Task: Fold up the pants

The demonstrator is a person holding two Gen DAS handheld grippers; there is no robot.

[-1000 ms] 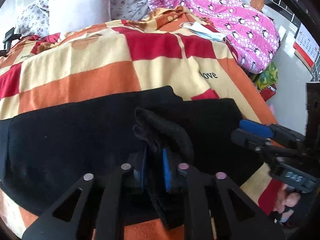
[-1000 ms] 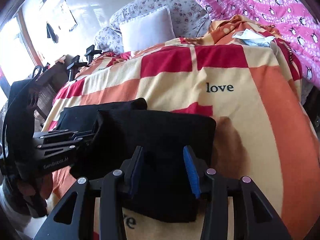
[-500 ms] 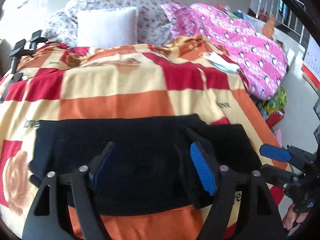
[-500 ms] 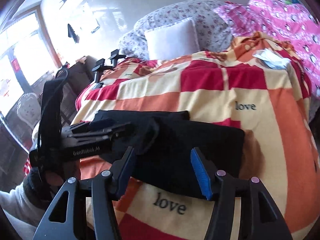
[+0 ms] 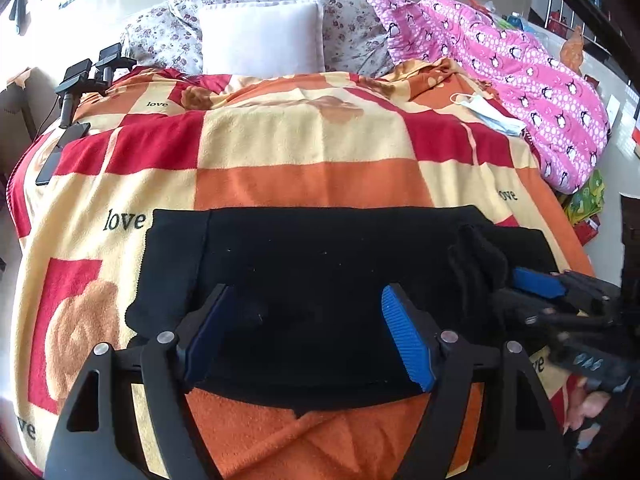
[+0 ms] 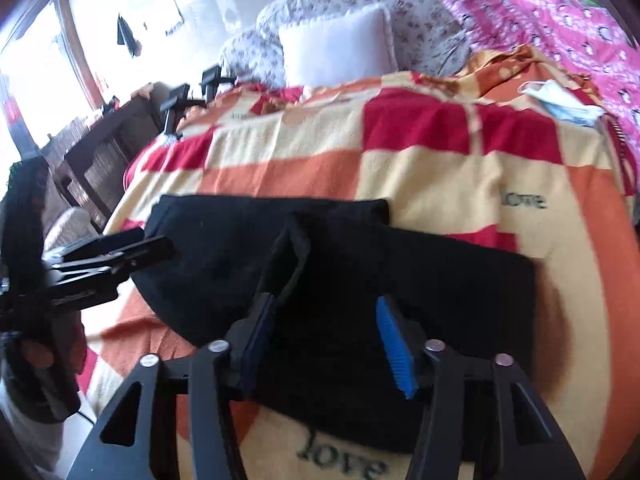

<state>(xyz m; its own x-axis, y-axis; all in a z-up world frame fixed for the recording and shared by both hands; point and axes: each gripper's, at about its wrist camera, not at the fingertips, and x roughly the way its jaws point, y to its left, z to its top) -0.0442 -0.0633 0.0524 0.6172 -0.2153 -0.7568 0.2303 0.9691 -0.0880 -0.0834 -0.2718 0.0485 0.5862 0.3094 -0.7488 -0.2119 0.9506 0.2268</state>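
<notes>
Underneath, checkered blanket (image 5: 320,148) covers bed, black pants (image 5: 320,264) flat; white pillow (image 5: 260,40) behind; both jaws wide.

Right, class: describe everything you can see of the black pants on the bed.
The black pants are plain, dark, knit-looking fabric, lying flat in a wide folded band across the checked blanket. A raised ridge of loose cloth stands near their right end. The left gripper hangs open over their near edge; the right gripper, also open, straddles the fabric beside the ridge.
</notes>
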